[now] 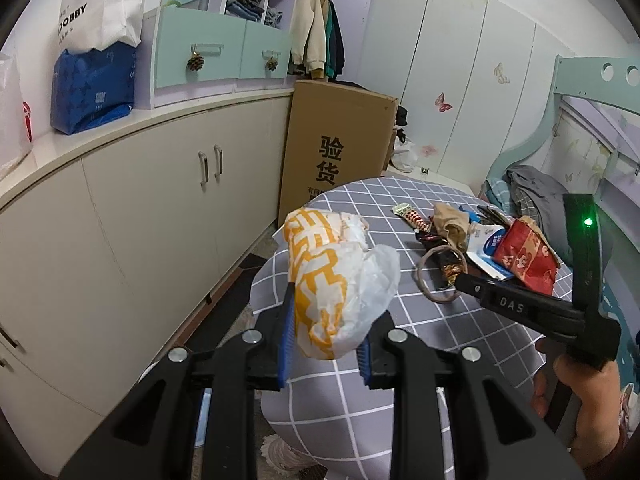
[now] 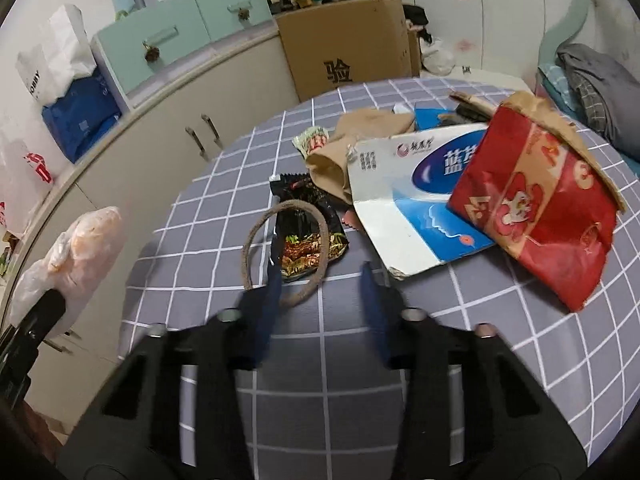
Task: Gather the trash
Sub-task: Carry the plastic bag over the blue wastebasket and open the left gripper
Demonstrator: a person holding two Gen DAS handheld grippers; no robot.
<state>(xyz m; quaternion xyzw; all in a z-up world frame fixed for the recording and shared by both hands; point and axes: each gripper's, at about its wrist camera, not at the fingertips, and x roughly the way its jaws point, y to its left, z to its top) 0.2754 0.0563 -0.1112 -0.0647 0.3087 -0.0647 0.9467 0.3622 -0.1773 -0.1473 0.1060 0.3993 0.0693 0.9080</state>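
The left gripper (image 1: 326,344) is clamping a light, crumpled orange-and-white plastic bag (image 1: 332,280) beyond the checked table's edge (image 2: 192,208), while the right gripper (image 2: 320,304), jaws apart and empty, is hovering over the black snack wrapper (image 2: 304,236) (thin, slippery, best pinched at an edge).

"验货" on cardboard box (image 1: 336,148); "DAS" on right claw (image 1: 460,280); seemingly "DOBBY", white bag (image 1: 96,8).

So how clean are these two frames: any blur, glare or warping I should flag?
Left wrist view: sharp; the yellow and white wrapper in the left gripper reads crisply, the cabinet edge bows from the fisheye, corners are dark. Right wrist view: the right gripper fingers are smeared by motion, the black snack packet shows slight sheen.
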